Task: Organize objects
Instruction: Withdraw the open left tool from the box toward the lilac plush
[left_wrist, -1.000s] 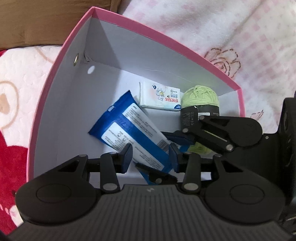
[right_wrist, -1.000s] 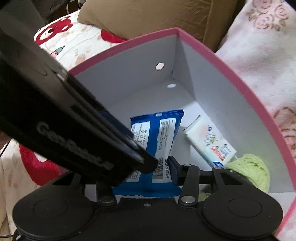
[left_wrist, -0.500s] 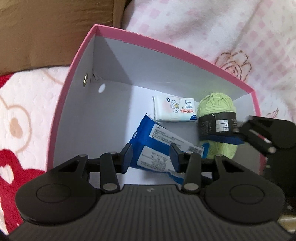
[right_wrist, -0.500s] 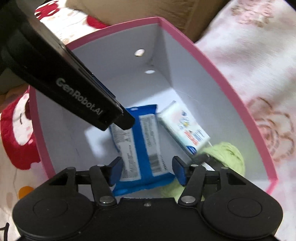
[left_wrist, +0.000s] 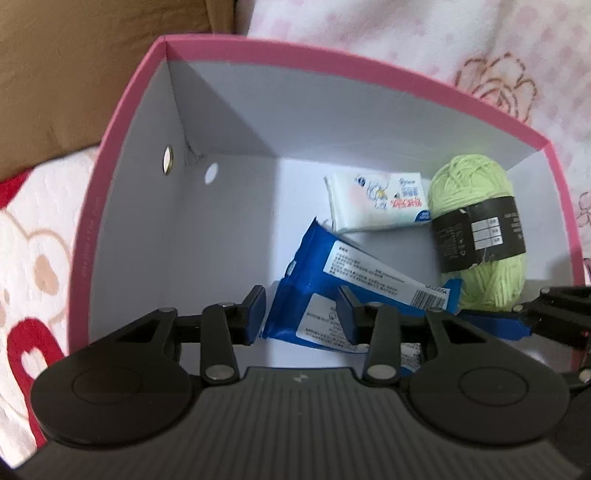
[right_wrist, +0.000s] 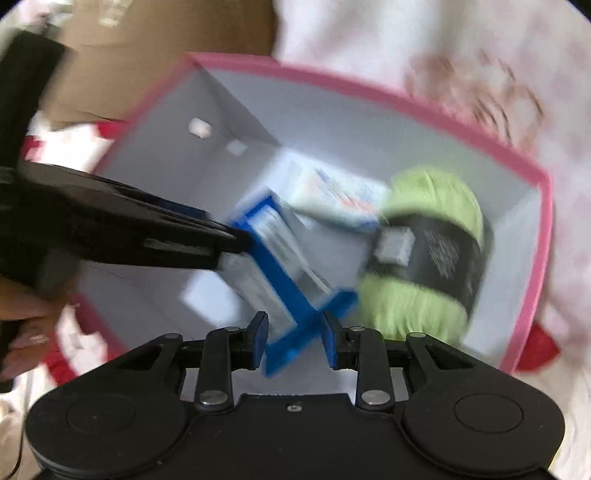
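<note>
Both your grippers, left gripper (left_wrist: 301, 308) and right gripper (right_wrist: 295, 334), hover with fingers parted and empty over the pink box (left_wrist: 369, 61), where the blue packet (left_wrist: 332, 266) lies mid-floor, tissue pack (left_wrist: 376, 201) and green yarn (left_wrist: 476, 192) tucked toward its far right corner, likely to save room.

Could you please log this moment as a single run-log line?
left tongs: open, empty | right tongs: open, empty | pink box: holds blue packet, tissue pack, green yarn
</note>
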